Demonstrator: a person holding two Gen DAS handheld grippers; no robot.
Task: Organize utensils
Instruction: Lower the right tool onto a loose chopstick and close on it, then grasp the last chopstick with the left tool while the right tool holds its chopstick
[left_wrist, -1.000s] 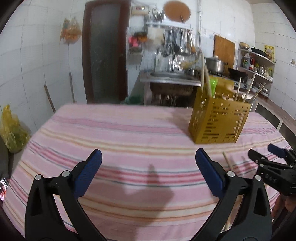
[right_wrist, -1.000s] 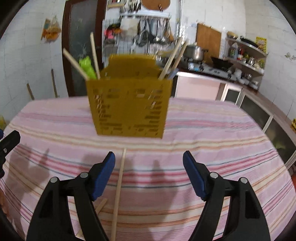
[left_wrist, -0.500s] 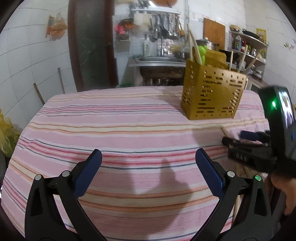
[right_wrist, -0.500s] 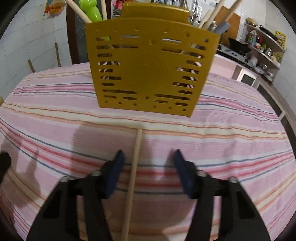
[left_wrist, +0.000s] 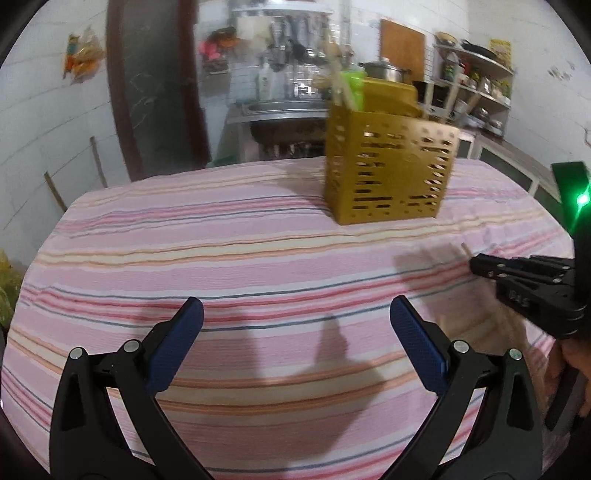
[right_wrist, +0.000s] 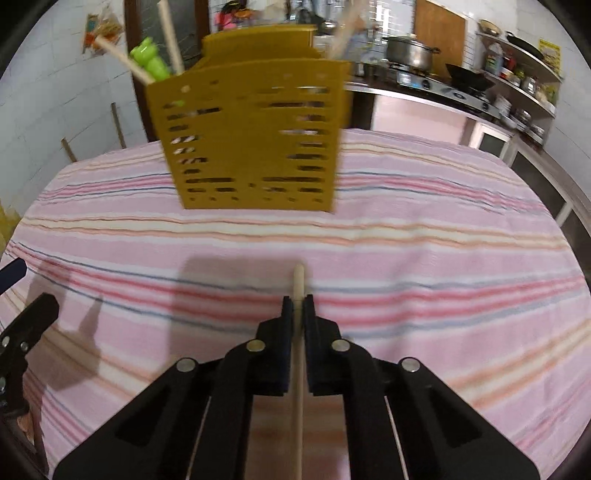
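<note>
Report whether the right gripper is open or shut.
Shut: the right gripper has its pads pressed against a wooden chopstick between them.

A pink tablecloth carries stripes of red, orange, cream and grey-blue. At twelve o'clock on it stands a mustard-yellow utensil holder, its walls pierced with rows of dark slots. A lime-green utensil pokes from the holder at ten o'clock, beside pale wooden sticks. The right gripper is black with dark blue pads around a pale tan chopstick. The left gripper is black with blue pads.
</note>
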